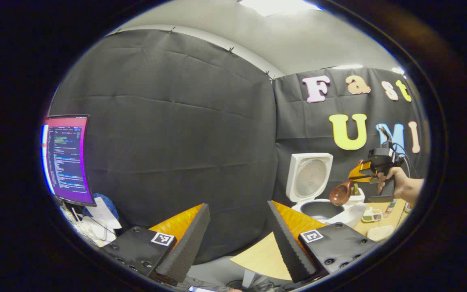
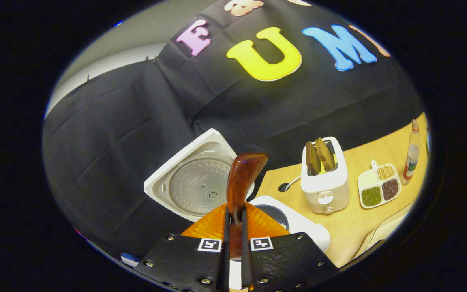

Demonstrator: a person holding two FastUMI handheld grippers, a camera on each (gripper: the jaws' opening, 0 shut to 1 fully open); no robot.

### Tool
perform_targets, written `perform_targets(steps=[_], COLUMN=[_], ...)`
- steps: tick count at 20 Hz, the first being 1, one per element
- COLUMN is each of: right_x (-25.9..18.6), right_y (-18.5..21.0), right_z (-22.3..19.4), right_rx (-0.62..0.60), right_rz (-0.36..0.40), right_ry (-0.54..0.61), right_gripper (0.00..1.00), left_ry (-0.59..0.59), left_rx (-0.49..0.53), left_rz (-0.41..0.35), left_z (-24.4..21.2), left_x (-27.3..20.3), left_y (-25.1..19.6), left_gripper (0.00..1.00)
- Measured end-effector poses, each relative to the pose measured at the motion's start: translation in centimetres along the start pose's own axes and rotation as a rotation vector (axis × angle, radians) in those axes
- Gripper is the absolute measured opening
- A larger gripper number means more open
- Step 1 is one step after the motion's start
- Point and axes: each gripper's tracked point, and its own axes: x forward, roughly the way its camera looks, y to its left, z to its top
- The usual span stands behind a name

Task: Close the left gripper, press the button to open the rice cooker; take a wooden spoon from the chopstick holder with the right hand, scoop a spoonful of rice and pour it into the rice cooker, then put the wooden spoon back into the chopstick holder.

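Note:
The white rice cooker (image 1: 318, 209) stands at the table's back with its lid (image 1: 310, 176) up and the dark inner pot showing. In the left gripper view my left gripper (image 1: 238, 205) is open and empty, well back from the table edge. Farther right, a hand holds my right gripper (image 1: 363, 172), with the wooden spoon (image 1: 341, 194) tilted over the pot. In the right gripper view my right gripper (image 2: 235, 217) is shut on the wooden spoon (image 2: 241, 178) by its handle. Its bowl points away above the raised lid (image 2: 197, 182) and the cooker (image 2: 298, 223). Whether rice lies in the spoon is hidden.
Right of the cooker a white toaster (image 2: 324, 182) holds two toast slices. Beyond it on the wooden table (image 2: 355, 227) sit a divided dish of grains (image 2: 379, 188) and a small bottle (image 2: 412, 156). A lit monitor (image 1: 65, 158) with papers below stands far left.

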Motion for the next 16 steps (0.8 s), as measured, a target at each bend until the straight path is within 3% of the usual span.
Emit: perform_targets(steps=[5, 12, 16], right_x=[-5.9, -15.0, -20.4], right_y=[-4.1, -12.7, -18.2], right_z=[3.2, 6.5, 7.7], right_rx=[0.110, 0.145, 0.159], right_rz=[-0.036, -0.141, -0.226], right_ry=[-0.054, -0.141, -0.187], right_gripper=[0.12, 0.11, 0.11], left_ry=[-0.045, -0.078, -0.091], left_rx=[0.002, -0.014, -0.016], left_rz=[-0.104, -0.234, -0.303], left_z=[2.3, 3.8, 4.8], left_x=[1.2, 1.4, -0.1], left_y=[-5.1, -13.3, -17.5], left_gripper=[0.97, 1.00, 0.91])
